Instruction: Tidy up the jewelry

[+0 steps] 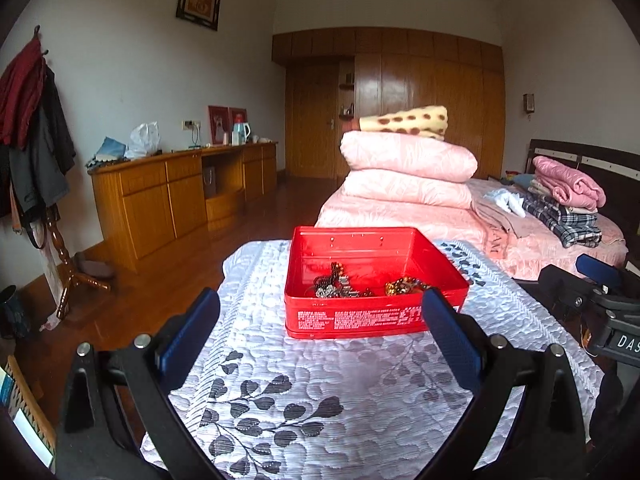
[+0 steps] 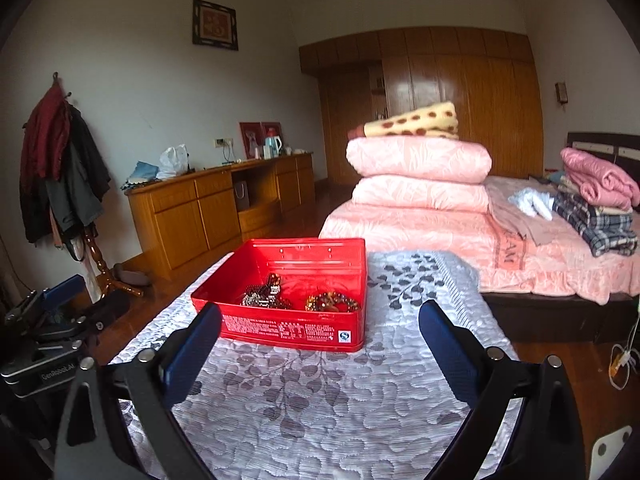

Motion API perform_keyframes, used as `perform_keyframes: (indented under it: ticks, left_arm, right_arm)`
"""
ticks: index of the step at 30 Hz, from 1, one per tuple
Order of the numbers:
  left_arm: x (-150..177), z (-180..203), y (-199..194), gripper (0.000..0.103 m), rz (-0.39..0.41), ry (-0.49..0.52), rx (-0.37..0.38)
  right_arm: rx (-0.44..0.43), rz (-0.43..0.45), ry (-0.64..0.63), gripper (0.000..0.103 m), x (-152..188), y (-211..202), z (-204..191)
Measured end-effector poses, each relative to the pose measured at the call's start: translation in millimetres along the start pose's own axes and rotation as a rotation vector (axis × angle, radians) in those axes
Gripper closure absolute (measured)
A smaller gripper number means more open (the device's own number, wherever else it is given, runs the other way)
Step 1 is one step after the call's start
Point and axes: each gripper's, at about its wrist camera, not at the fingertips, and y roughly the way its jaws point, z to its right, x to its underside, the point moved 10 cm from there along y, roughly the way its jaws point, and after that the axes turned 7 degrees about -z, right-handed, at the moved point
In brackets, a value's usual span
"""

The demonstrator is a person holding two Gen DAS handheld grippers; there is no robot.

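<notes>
A red tin box (image 1: 320, 320) (image 2: 256, 324) stands open on a table covered with a white leaf-patterned cloth (image 1: 320, 400) (image 2: 320, 400). Inside lie dark beaded jewelry (image 1: 334, 284) (image 2: 264, 296) and an amber bead bracelet (image 1: 404, 285) (image 2: 332, 302). My left gripper (image 1: 320, 308) is open and empty, just short of the box's near wall. My right gripper (image 2: 320, 320) is open and empty, in front of the box's right corner. Each gripper shows at the edge of the other's view: the right gripper (image 1: 600, 284), the left gripper (image 2: 48, 304).
A bed (image 1: 440, 216) (image 2: 520, 256) with stacked pink quilts and folded clothes stands behind the table. A wooden sideboard (image 1: 180, 196) (image 2: 220, 212) runs along the left wall. A coat stand (image 1: 36, 140) (image 2: 64, 168) with hanging clothes is at far left.
</notes>
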Motion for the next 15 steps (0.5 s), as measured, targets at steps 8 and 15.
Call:
perform_keyframes:
  ticks: [8, 15]
  left_arm:
    - [4.3, 0.5, -22.1, 0.005, 0.042, 0.0, 0.002]
    - [5.2, -3.2, -35.6, 0.005, 0.067, -0.001, -0.008]
  right_arm:
    - [0.003, 0.048, -0.017, 0.006, 1.2, -19.4, -3.8]
    - [0.008, 0.068, -0.022, 0.006, 4.8, -28.7, -5.6]
